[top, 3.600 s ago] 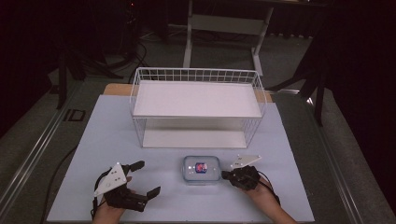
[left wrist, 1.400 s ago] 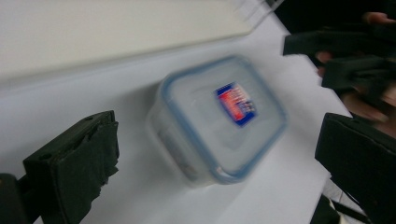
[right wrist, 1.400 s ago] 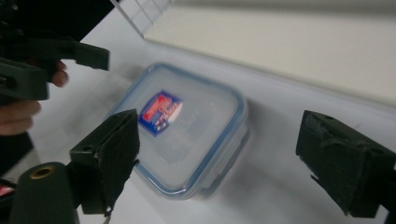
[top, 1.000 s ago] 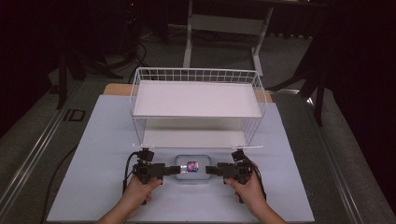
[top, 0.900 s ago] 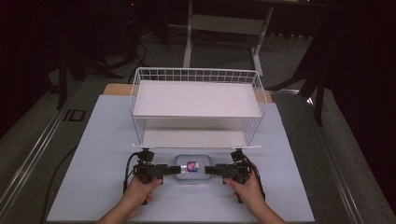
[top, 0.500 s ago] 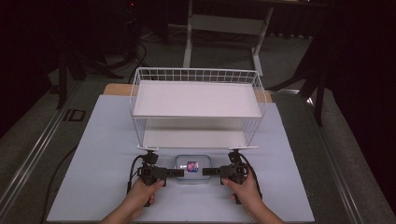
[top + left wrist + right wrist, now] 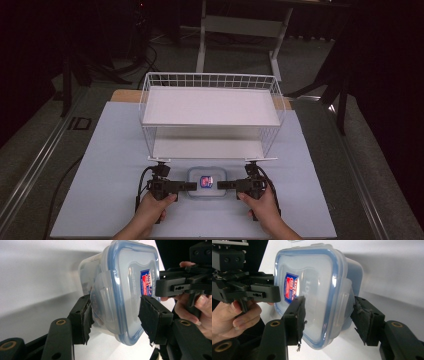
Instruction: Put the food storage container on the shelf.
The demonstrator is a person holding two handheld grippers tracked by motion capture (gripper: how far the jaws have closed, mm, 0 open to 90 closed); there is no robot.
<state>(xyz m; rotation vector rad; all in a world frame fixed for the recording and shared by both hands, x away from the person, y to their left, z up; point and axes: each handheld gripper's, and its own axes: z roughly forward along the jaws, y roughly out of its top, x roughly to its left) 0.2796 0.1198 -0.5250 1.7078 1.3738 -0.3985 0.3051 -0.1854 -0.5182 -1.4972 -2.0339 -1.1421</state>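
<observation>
The lidded plastic container point(image 7: 207, 182) sits on the worktop point(image 7: 100, 150) between both grippers. Left gripper point(image 7: 115, 315) clamps one short end; right gripper point(image 7: 328, 315), jaws just closing, seems to pinch the other, probably for a level two-handed lift.

The right tool point(image 7: 327, 322) has just been closing its jaws around the end of a clear, blue-rimmed lidded container point(image 7: 317, 290) on the white tabletop point(image 7: 392, 270); the left tool point(image 7: 262, 293) holds its far end.
</observation>
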